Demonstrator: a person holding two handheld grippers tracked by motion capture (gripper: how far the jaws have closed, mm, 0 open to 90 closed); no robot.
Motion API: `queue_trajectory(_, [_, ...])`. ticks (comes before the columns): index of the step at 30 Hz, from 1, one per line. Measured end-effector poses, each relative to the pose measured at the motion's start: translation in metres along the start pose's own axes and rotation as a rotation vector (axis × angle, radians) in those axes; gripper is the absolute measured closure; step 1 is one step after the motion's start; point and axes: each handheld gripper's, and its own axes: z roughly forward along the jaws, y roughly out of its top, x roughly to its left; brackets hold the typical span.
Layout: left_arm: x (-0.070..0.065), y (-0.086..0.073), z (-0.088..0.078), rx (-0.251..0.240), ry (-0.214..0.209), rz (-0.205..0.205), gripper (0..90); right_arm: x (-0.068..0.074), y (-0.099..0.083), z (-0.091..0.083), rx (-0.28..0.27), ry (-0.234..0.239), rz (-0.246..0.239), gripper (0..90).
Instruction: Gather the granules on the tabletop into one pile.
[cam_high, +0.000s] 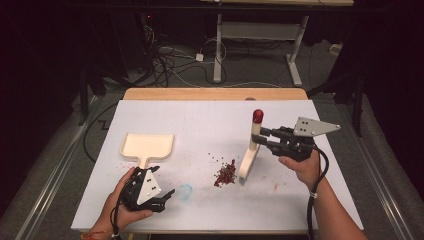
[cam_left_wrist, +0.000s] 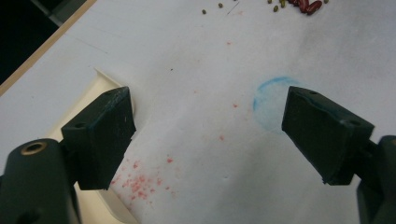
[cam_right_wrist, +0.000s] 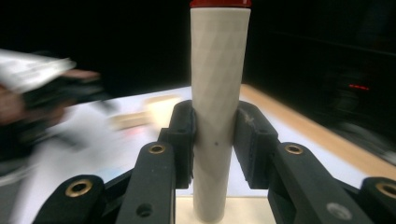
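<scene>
A cream brush with a red-capped handle (cam_high: 255, 131) stands upright right of the table's middle, its wide foot (cam_high: 246, 169) beside a small pile of red and green beans (cam_high: 226, 173). My right gripper (cam_high: 261, 137) is shut on the handle from the right; in the right gripper view the pads clamp the cream handle (cam_right_wrist: 218, 70) on both sides at my right gripper (cam_right_wrist: 215, 135). A cream dustpan (cam_high: 147, 146) lies at the left. My left gripper (cam_high: 166, 197) rests near the front edge just below the pan's handle, open and holding nothing, as the left gripper view (cam_left_wrist: 208, 121) confirms.
The white table sheet (cam_high: 210, 120) carries a blue circle mark (cam_high: 185, 191) between my left gripper and the beans, plus faint red stains (cam_left_wrist: 140, 182). The dustpan's edge (cam_left_wrist: 93, 93) sits by the left jaw. Stray beans (cam_left_wrist: 303, 4) lie farther off. A wooden table edge (cam_high: 215, 93) runs along the back.
</scene>
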Motion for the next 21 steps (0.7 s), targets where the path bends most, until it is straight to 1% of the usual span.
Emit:
queue_trajectory(1, [0.0, 0.0, 0.001, 0.0, -0.001, -0.001, 16.6, 0.001, 0.002, 0.004, -0.004, -0.063, 0.013, 70.5])
queue_trajectory(2, [0.0, 0.0, 0.002, 0.001, -0.002, -0.001, 16.6, 0.002, 0.005, 0.009, -0.006, -0.116, 0.027, 70.5])
queue_trajectory(4, [0.001, 0.0, 0.003, 0.002, -0.004, -0.002, 16.6, 0.004, 0.01, 0.02, -0.016, -0.173, 0.044, 70.5])
queue_trajectory(6, [0.001, 0.0, 0.003, 0.002, -0.006, -0.004, 16.6, 0.007, 0.016, 0.034, -0.032, -0.215, 0.068, 70.5])
queue_trajectory(9, [0.002, -0.001, 0.002, 0.0, -0.006, -0.002, 16.6, 0.011, 0.021, 0.057, -0.037, -0.277, 0.067, 70.5])
queue_trajectory(11, [0.002, -0.002, 0.001, -0.003, -0.004, -0.006, 16.6, 0.013, 0.021, 0.072, -0.034, -0.303, 0.078, 70.5])
queue_trajectory(13, [0.002, -0.003, 0.001, -0.003, -0.004, -0.013, 16.6, 0.017, 0.018, 0.085, -0.03, -0.334, 0.056, 70.5])
queue_trajectory(15, [0.002, -0.004, 0.001, 0.001, -0.005, -0.011, 16.6, 0.021, 0.015, 0.097, -0.036, -0.357, 0.035, 70.5])
queue_trajectory(17, [0.002, -0.004, 0.0, 0.003, -0.004, -0.012, 16.6, 0.024, 0.012, 0.107, -0.053, -0.349, 0.032, 70.5])
queue_trajectory(19, [0.001, -0.005, 0.0, 0.002, -0.004, -0.015, 16.6, 0.027, 0.008, 0.116, -0.043, -0.357, 0.012, 70.5])
queue_trajectory(21, [0.001, -0.005, 0.0, 0.001, -0.004, -0.016, 16.6, 0.028, 0.005, 0.125, -0.034, -0.363, 0.015, 70.5])
